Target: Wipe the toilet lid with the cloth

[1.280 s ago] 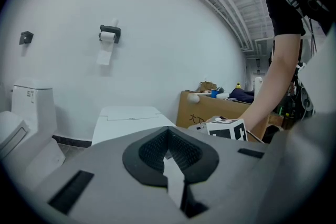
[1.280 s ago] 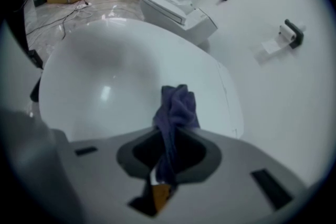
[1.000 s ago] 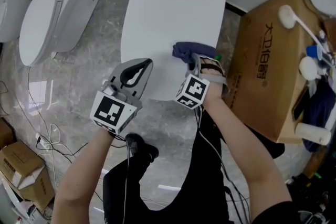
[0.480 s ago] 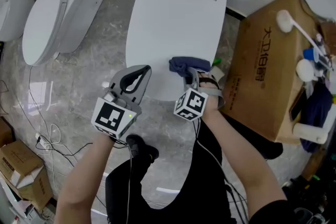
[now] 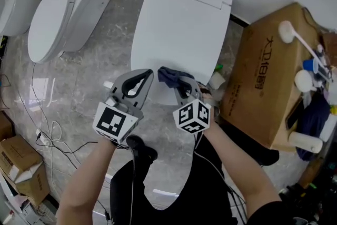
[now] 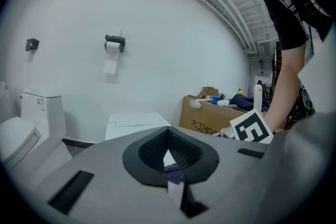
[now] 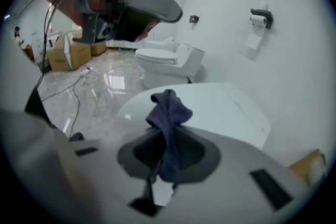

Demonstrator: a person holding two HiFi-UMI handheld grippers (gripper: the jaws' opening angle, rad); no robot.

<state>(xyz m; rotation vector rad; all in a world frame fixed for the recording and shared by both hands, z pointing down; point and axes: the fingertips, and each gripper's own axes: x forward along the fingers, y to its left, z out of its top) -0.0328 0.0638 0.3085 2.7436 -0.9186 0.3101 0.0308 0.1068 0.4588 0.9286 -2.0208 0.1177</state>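
**Cloth pinched at the front rim of the lid**

Cloth [image 7: 169, 113] sits clamped in the right gripper [image 5: 181, 84], low and centre in the head view. Its tail runs back through the hollow between the two pads, and its bunched head stands out past the tips. Holding it that way leaves a loose wad ahead of the gripper, which looks meant to serve as the wiping face while the hard jaws stay off the plastic. The cloth's long axis follows the jaws, with the free end pointing away from the person toward the hinge end of the toilet lid [image 5: 179, 29].

Just left of it, the left gripper [image 5: 146, 74] has its jaws pressed together on nothing. Only the lid and a scrap of the dark cloth show through its hollow. It hovers beside the rim, apparently parked clear of the wiping path.

The cloth overlaps the lid's rounded front edge, the end nearest the person. Whether it presses on the surface or hangs just above it cannot be told. Starting at this end would let a stroke run the whole length.

The lid is closed and flat. Its long axis climbs from lower centre to the upper right of centre, where the hinge end meets the wall.

Farther out, a cardboard box [image 5: 268, 71] stands on the floor to the right, near the lid's side. A second toilet [image 5: 52, 18] is at the upper left, well apart. A paper-roll holder [image 6: 114, 42] hangs on the wall beyond.
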